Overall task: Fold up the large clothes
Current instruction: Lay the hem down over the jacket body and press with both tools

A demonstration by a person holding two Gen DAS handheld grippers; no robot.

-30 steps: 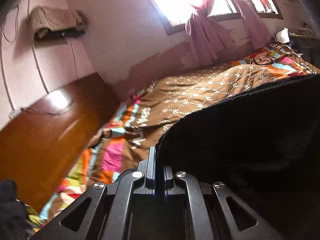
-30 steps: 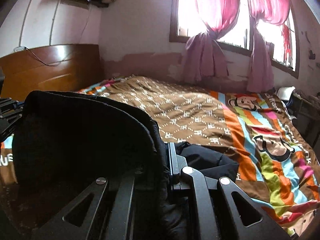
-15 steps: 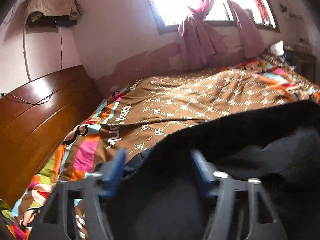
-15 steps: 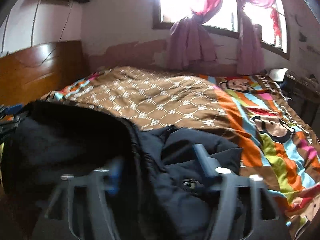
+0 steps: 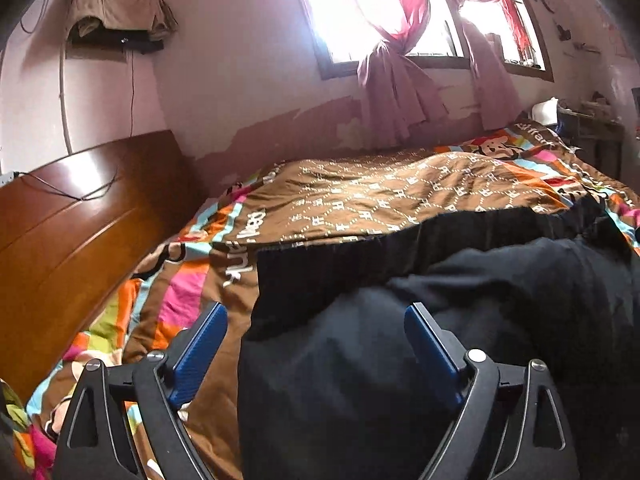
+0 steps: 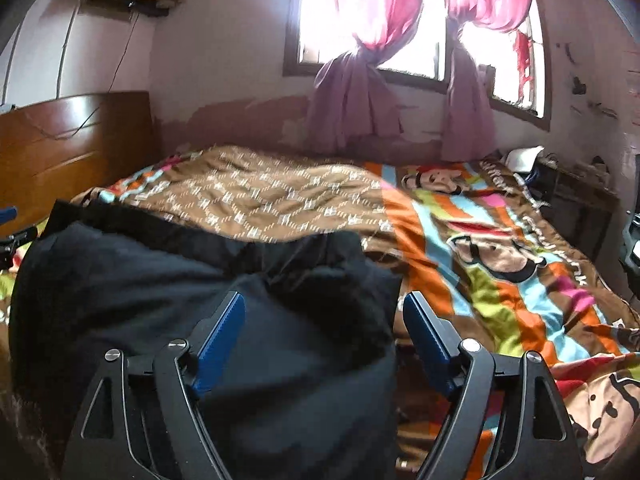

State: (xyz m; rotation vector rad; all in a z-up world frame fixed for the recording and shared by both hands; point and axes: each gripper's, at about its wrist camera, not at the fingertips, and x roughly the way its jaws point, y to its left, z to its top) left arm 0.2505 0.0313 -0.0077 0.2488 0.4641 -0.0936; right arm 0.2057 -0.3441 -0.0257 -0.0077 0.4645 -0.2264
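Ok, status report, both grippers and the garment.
Left gripper and right gripper opening, nothing pinched. Black garment lies folded on the bedspread. Nothing in the way.

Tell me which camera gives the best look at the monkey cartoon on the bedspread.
The right wrist view: the large monkey cartoon lies open beside the black garment, though blurred. The left wrist view shows only a smaller monkey face far off by the window.

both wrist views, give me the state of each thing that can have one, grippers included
left gripper: jaws opening, pads clear of the cloth
right gripper: jaws opening, not gripping
black garment: folded over, lying flat on the bed
bedspread: spread over the bed
curtains: knotted, pulled off the window
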